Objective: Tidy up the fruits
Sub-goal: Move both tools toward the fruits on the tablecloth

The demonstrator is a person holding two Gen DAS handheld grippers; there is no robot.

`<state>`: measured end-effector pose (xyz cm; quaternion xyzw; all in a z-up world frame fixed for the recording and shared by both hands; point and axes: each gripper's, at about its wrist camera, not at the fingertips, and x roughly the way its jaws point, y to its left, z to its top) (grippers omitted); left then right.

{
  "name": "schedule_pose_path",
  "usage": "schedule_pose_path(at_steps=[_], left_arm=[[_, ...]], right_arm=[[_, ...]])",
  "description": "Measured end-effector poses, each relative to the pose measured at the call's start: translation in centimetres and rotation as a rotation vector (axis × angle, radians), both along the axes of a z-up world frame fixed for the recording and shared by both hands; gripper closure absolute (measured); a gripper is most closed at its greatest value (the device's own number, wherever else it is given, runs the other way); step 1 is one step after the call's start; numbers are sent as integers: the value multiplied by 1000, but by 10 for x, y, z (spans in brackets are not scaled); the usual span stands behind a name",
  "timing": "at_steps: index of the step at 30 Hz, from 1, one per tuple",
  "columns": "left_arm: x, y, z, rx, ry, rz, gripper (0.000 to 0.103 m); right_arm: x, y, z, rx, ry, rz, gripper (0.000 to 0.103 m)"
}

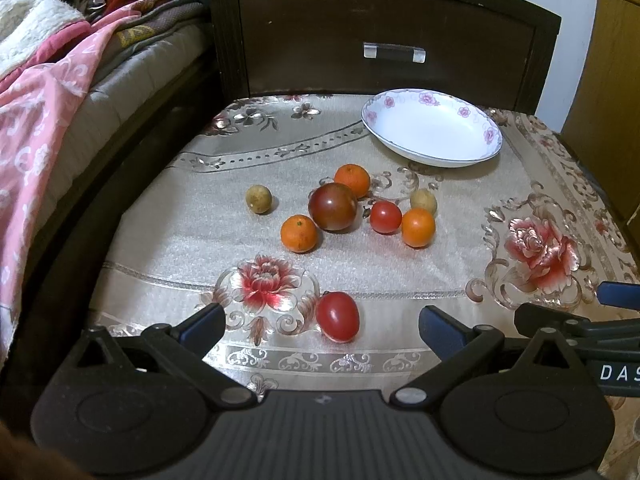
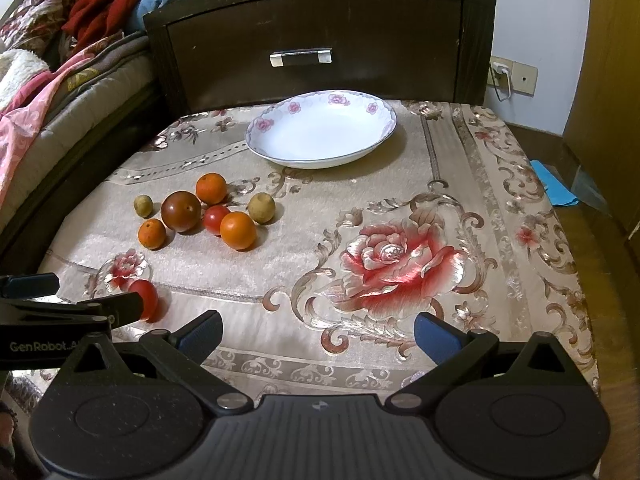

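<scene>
A white floral plate (image 1: 432, 130) (image 2: 320, 136) stands empty at the back of the cloth-covered table. In front of it lies a cluster of fruit: a large dark tomato (image 1: 333, 207) (image 2: 181, 212), three small oranges (image 1: 352, 180) (image 1: 299, 233) (image 1: 418, 227), a red cherry tomato (image 1: 385, 217) (image 2: 216, 219) and two tan longans (image 1: 259, 199) (image 1: 424, 201). A red oval tomato (image 1: 338, 317) (image 2: 145, 298) lies apart, nearer me. My left gripper (image 1: 320, 326) is open, with the oval tomato between its fingers. My right gripper (image 2: 318, 334) is open and empty over the rose pattern.
A dark wooden nightstand with a drawer handle (image 1: 394, 53) stands behind the table. A bed with pink blankets (image 1: 48, 92) runs along the left. A wooden cabinet (image 2: 612, 80) and a blue object on the floor (image 2: 554, 184) are at the right.
</scene>
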<state>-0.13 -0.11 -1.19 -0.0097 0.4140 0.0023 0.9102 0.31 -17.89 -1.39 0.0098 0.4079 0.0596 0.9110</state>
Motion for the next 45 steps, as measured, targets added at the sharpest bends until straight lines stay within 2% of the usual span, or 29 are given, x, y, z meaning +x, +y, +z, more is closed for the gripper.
schedule_pose_path(at_steps=[27, 35, 45], left_arm=[[2, 0, 3, 12, 7, -2, 0], [0, 0, 7, 46, 11, 17, 0], [8, 4, 8, 6, 8, 11, 0]], right_arm=[[1, 0, -4, 39, 32, 32, 8], [3, 3, -4, 43, 53, 64, 8], [5, 5, 2, 49, 35, 70, 8]])
